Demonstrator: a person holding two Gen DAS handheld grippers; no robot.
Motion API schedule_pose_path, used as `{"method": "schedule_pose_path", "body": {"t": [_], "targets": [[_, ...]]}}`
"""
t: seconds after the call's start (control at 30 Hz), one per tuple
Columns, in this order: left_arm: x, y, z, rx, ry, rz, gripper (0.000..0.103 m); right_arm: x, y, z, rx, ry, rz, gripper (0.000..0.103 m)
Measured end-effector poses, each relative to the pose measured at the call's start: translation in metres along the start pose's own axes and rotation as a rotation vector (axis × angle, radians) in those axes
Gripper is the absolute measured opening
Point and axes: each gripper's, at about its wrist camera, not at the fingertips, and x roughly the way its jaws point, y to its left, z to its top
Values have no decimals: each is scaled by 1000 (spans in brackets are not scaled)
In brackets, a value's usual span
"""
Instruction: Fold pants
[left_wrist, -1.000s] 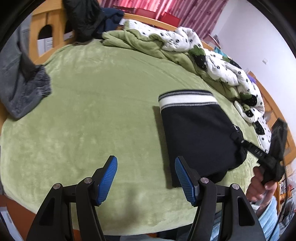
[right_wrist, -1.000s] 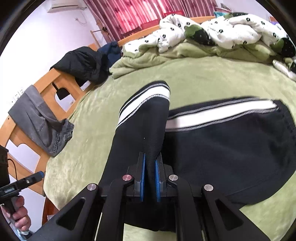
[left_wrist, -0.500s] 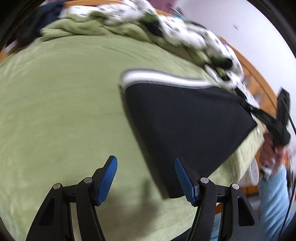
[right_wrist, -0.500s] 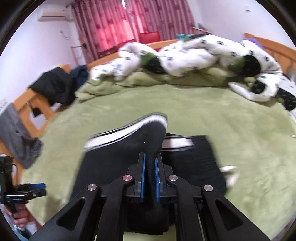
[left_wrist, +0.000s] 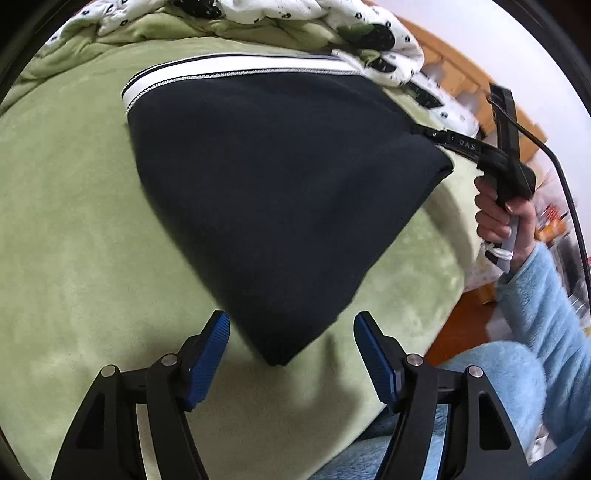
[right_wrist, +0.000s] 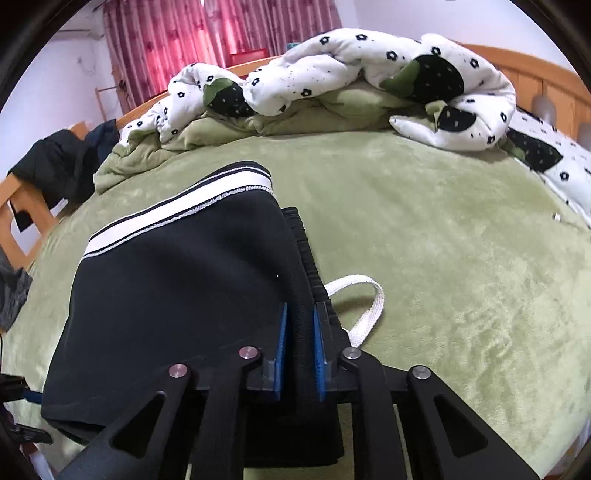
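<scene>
Black pants (left_wrist: 277, 184) with a white side stripe (left_wrist: 221, 70) lie folded on the green blanket (left_wrist: 74, 221). My left gripper (left_wrist: 291, 317) hangs over their near corner, which points into the gap. Its jaws are open, widening a little, and touch nothing. In the right wrist view the pants (right_wrist: 177, 295) lie doubled over. My right gripper (right_wrist: 300, 308) holds the folded waistband edge between its pads while its jaws are opening. A white drawstring (right_wrist: 369, 306) loops out beside it. A hand (left_wrist: 498, 221) holds the right gripper (left_wrist: 424, 131) at the pants' far right corner.
A rumpled white quilt with black flowers (right_wrist: 332, 66) lies piled along the bed's far side. Dark clothes (right_wrist: 55, 162) hang on the wooden bed frame at the left. The wooden headboard (right_wrist: 535, 81) is at the right. A light-blue sleeve (left_wrist: 535, 314) is at the bed's near edge.
The right gripper carried the lifted pants half across and down onto the other half, and its pads have parted slightly. The left gripper swung toward the pants' near corner.
</scene>
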Motion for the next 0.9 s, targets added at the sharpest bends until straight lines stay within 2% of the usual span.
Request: {"method": "schedule_pose_path", "body": {"t": [0.07, 0.13, 0.2, 0.3, 0.37, 0.47, 0.57, 0.7, 0.8, 0.87, 0.9], "targets": [[-10, 7, -1, -55, -65, -51, 68, -9, -3, 5, 13, 1, 21, 14], [-17, 21, 2, -140, -133, -46, 69, -18, -7, 13, 3, -17, 0, 24], [-15, 38, 14, -231, -164, -34, 69, -22, -6, 17, -19, -13, 14, 49], [-1, 62, 36, -337, -173, -10, 69, -10, 0, 29, -48, -7, 14, 50], [15, 75, 49, -376, -162, 9, 69, 13, 3, 38, -45, 51, 30, 50], [37, 89, 59, -419, -153, -42, 72, 44, 1, 39, -31, 135, 71, 52], [43, 86, 67, -374, -164, -23, 72, 59, -6, 40, -17, 156, 111, 52], [48, 82, 74, -352, -171, 24, 70, 70, 1, 39, -65, 158, 102, 52], [43, 81, 75, -334, -186, 37, 45, 75, 4, 41, -47, 180, 107, 52], [39, 78, 80, -324, -198, 53, 22, 74, 7, 43, -46, 186, 93, 51], [36, 76, 83, -318, -201, 64, 19, 72, 8, 43, -47, 184, 86, 47]]}}
